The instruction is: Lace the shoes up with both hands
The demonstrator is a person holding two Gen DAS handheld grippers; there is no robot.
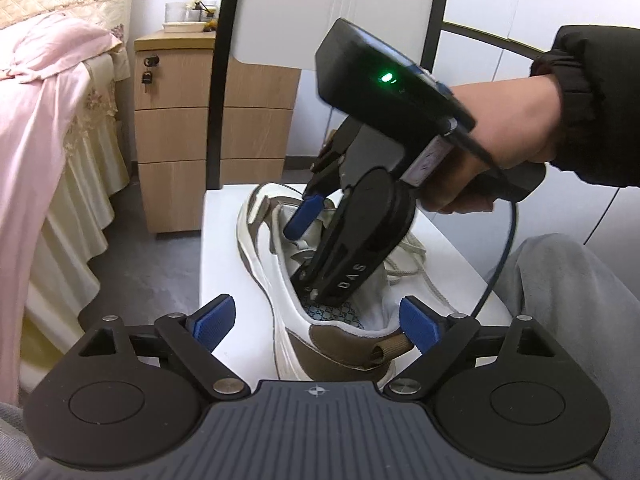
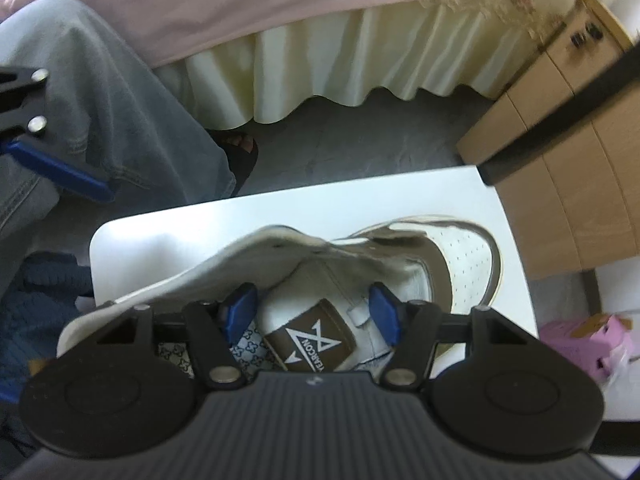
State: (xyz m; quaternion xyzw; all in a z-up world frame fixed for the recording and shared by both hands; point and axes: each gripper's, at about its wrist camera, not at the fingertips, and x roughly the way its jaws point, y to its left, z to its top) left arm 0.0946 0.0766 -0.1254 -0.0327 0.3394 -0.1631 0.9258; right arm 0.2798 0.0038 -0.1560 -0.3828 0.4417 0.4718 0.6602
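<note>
A white and brown sneaker [image 1: 288, 332] lies on a small white table [image 1: 224, 248], heel toward me and toe away. Its beige laces [image 1: 416, 260] lie loose to the right of the shoe. My left gripper [image 1: 316, 322] is open wide at the heel, its right pad beside the brown pull tab [image 1: 390, 350]. A hand holds my right gripper [image 1: 304, 266] steeply downward into the shoe's opening. In the right wrist view that gripper [image 2: 312, 312] stands open around the tongue [image 2: 312, 340] with its brown label, and neither pad presses on it. The toe [image 2: 468, 252] points right.
A wooden drawer cabinet [image 1: 176, 140] stands behind the table, with a black post [image 1: 218, 80] in front of it. A bed with a pink cover [image 1: 48, 120] is on the left. The person's trouser leg [image 1: 560, 300] is on the right. A pink package [image 2: 592, 340] lies beside the table.
</note>
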